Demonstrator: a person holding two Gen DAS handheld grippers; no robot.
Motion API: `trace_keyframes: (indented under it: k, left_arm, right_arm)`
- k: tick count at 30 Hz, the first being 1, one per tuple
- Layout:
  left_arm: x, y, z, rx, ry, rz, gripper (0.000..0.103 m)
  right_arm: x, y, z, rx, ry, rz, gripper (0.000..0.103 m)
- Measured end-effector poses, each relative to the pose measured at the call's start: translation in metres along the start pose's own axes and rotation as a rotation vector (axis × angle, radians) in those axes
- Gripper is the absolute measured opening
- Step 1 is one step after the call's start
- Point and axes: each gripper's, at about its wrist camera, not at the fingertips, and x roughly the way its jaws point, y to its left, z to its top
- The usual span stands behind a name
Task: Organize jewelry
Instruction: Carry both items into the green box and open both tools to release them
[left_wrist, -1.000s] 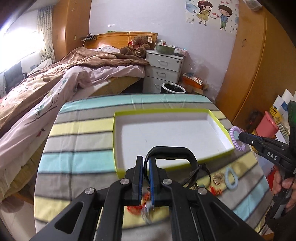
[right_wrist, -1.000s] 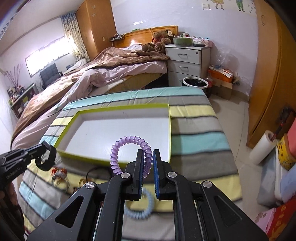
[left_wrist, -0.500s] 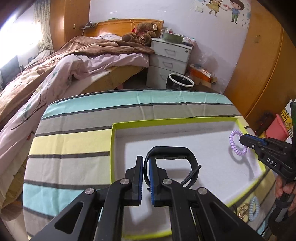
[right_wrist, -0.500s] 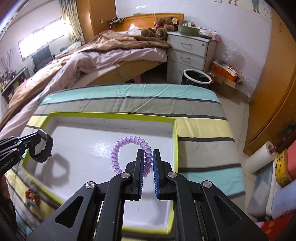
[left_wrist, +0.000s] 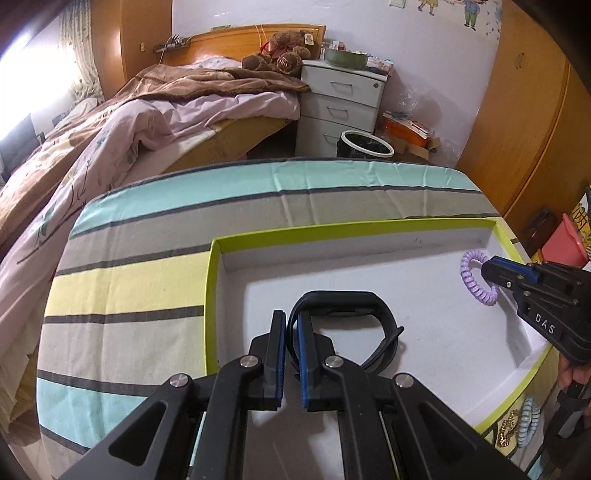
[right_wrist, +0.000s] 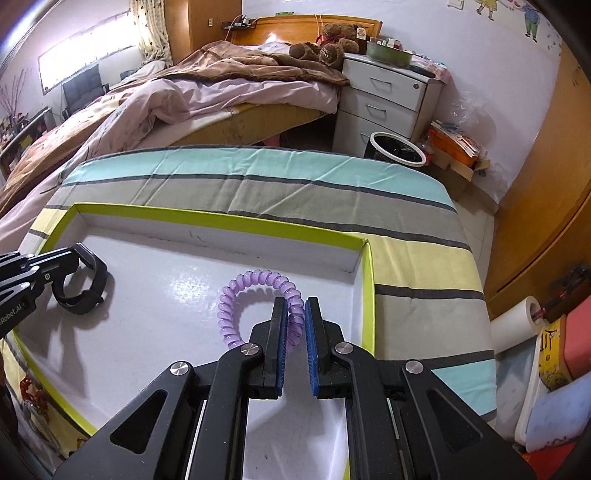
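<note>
Hanging over the tray: a black wristband (left_wrist: 343, 314) and a purple coil hair tie (right_wrist: 255, 302), each pinched in its own gripper
Black wristband: its strap is clamped between the fingers of the left gripper (left_wrist: 291, 354), above the left half of the tray; whether it touches the floor I cannot tell
Purple coil hair tie: its loop is caught between the fingers of the right gripper (right_wrist: 295, 350), over the right half of the tray, near the far right corner
Tray: shallow white tray (left_wrist: 369, 254) with a lime-green rim, lying on a striped cloth
Left on the table: a light blue coil tie (left_wrist: 526, 421) and a gold chain (left_wrist: 508, 428) just outside the near right rim; red beads (right_wrist: 31, 387) outside the near left rim
Table: covered by the striped cloth (right_wrist: 258, 184), a bed (right_wrist: 166, 99) behind it
</note>
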Motion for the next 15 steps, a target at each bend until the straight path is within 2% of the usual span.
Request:
trace_keyframes:
  k: [9,11,15]
  left_arm:
    - [0.001,0.0,0.001,-0.004,0.009,-0.005,0.007]
    - [-0.001,0.002,0.001,-0.016,0.002,-0.02,0.009]
    - [-0.014,0.003,0.0,-0.029,-0.027,-0.029,0.011]
  right_arm:
    - [0.003,0.004,0.003,-0.01,-0.003,-0.011,0.011]
    - [0.001,0.004,0.004,-0.008,-0.011,-0.01,0.017]
    - [-0.009,0.004,0.004,0.001,-0.037,0.008,0.019]
